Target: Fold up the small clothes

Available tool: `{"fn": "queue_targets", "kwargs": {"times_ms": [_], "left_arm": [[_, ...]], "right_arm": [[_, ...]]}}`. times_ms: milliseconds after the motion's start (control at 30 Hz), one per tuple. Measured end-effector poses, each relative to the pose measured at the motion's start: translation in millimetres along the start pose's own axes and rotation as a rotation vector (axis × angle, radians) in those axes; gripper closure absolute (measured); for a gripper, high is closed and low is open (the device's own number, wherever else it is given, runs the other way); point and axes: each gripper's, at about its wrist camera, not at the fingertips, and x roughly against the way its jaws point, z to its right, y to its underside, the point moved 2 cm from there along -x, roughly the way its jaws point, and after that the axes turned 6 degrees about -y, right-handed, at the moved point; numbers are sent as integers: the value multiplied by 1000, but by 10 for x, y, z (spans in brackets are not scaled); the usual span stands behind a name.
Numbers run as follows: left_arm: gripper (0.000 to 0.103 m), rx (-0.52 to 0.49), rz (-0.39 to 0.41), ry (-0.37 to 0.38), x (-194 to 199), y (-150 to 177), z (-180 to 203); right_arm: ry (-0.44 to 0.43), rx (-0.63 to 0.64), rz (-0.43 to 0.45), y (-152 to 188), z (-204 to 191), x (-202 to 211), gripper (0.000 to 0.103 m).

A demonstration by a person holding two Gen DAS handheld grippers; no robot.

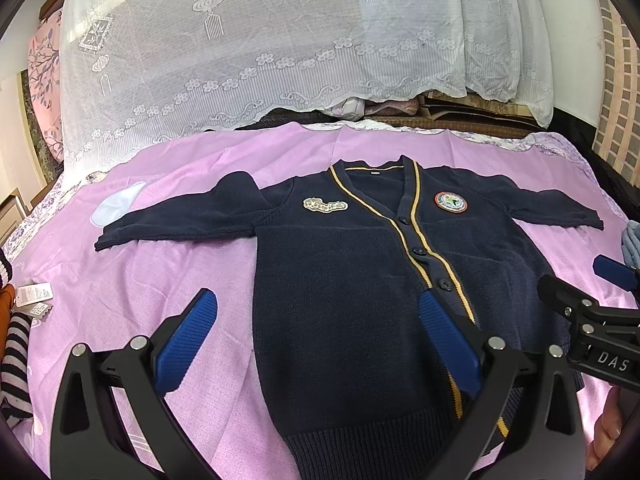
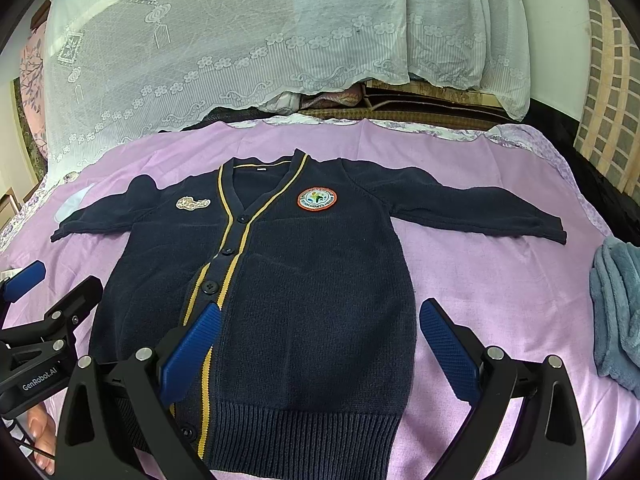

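Both the left hand-held gripper (image 1: 316, 340) and right hand-held gripper (image 2: 320, 340) gape wide above the cardigan (image 2: 280, 280) hem; pinching one knit layer only would skew the fold.

1 navy cardigan (image 2: 304, 300), 2 chest patches, 4 buttons visible. 2 grippers: left (image 1: 318, 340), right (image 2: 320, 344). 1 blue-grey towel (image 2: 618, 312), 1 purple sheet (image 2: 500, 280).

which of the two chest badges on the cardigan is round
The orange-rimmed circular badge on the navy knit cardigan; the other, a pale gold patch, is oblong and irregular.
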Motion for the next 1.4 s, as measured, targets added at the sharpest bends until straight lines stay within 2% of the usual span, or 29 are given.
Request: {"fn": "queue_targets", "kwargs": {"times_ms": [733, 933, 1000, 1100, 1133, 1367, 1400], "left_arm": [[4, -5, -13, -2, -48, 50, -27], [4, -4, -44, 0, -137, 41, -33], [4, -1, -64, 6, -209, 45, -51], [4, -6, -95, -11, -334, 61, -64], [4, -6, -107, -16, -378, 66, -76], [4, 65, -249, -6, -816, 155, -265], [4, 89, -287, 8, -928, 182, -328]], "right_arm": [[-7, -3, -10, 40, -8, -9, 3], [-39, -43, 23, 11, 90, -12, 3], [-70, -85, 66, 0, 204, 24, 3], [-228, -180, 165, 31, 441, 72, 3], [-252, -221, 181, 39, 519, 72, 3], [-293, -605, 118, 94, 1445, -217, 3], [-307, -691, 117, 147, 1628, -268, 3]]}}
